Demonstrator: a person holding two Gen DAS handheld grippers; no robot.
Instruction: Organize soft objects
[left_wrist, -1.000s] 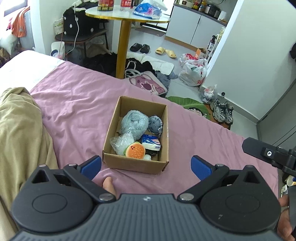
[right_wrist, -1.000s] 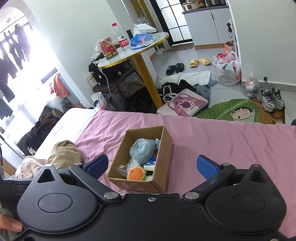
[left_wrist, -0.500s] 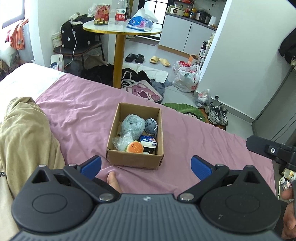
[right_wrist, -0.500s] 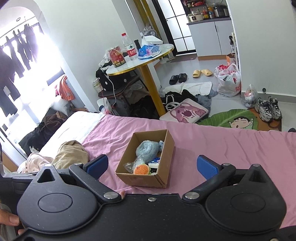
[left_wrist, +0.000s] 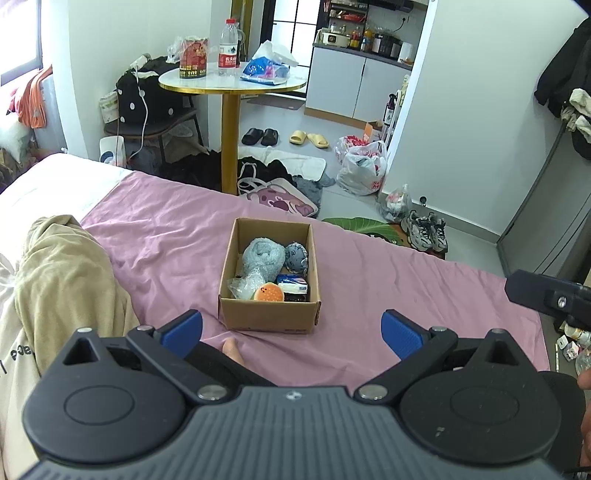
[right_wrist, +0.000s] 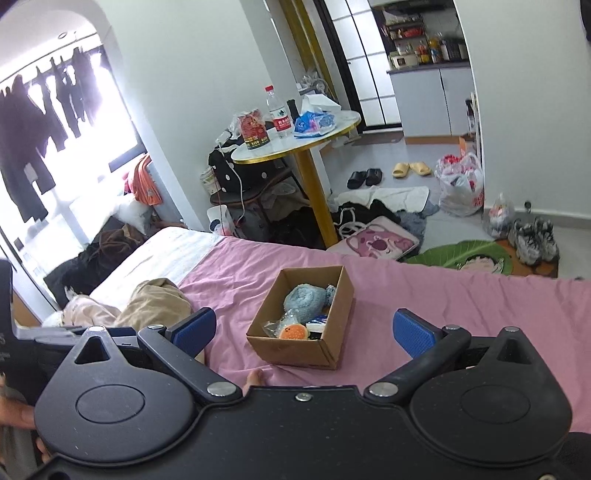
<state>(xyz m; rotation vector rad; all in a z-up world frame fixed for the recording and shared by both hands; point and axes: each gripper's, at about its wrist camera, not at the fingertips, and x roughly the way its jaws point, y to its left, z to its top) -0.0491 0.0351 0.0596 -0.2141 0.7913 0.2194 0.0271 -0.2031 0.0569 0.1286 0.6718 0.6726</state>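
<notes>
left gripper (left_wrist: 291, 330) wide, empty | right gripper (right_wrist: 303, 330) wide (empty) | cardboard box (left_wrist: 268, 316) holds soft toys, on pink sheet (left_wrist: 166, 236)

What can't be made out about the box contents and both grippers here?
- Cardboard box floor: both views, covered by the items; its near wall hides what lies under the burger toy.
- Dark item beside the tissue pack: left view, too small and shadowed to identify.
- Right gripper, left gripper: fingers open and empty; the hands holding them are cut off by the frame edges.

Lived-in home bedroom: bed (left_wrist: 369, 280), slippers (left_wrist: 308, 139), kitchenette (left_wrist: 354, 88).
</notes>
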